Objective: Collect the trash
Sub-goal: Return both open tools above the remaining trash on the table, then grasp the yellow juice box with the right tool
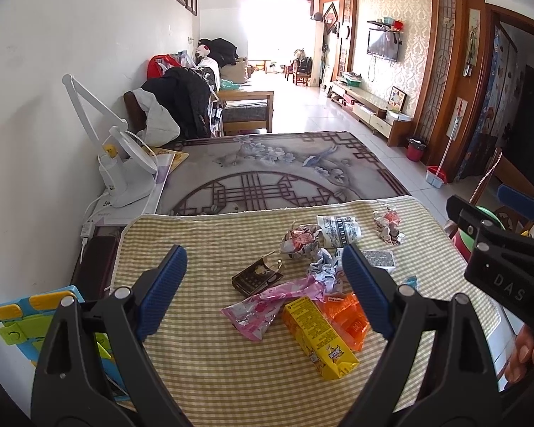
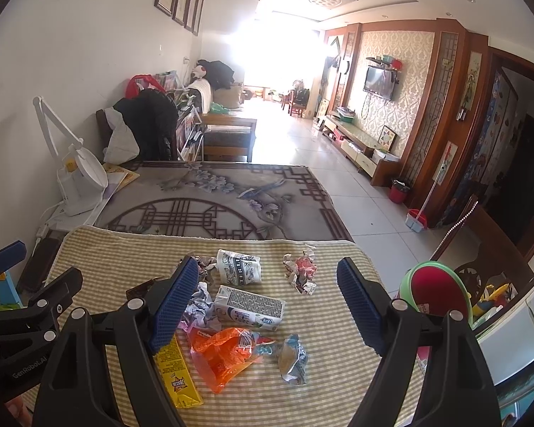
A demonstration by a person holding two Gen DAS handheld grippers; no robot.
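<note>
Bin beside littered mat

I note a yellow checked cloth over the near tabletop, a floral mat beyond it, a white desk lamp by the wall (folded), a red waste bin and a wall-mounted television.

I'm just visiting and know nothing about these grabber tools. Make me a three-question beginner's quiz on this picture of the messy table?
1. True or false: the left gripper is holding the yellow carton.
2. Which lies nearer the orange wrapper: (a) the milk carton, (b) the white desk lamp?
3. What pattern covers the cloth under the trash?

Key: 1. False; both the left and the right gripper are open, holding nothing. 2. a. 3. Yellow-green checks.
</note>
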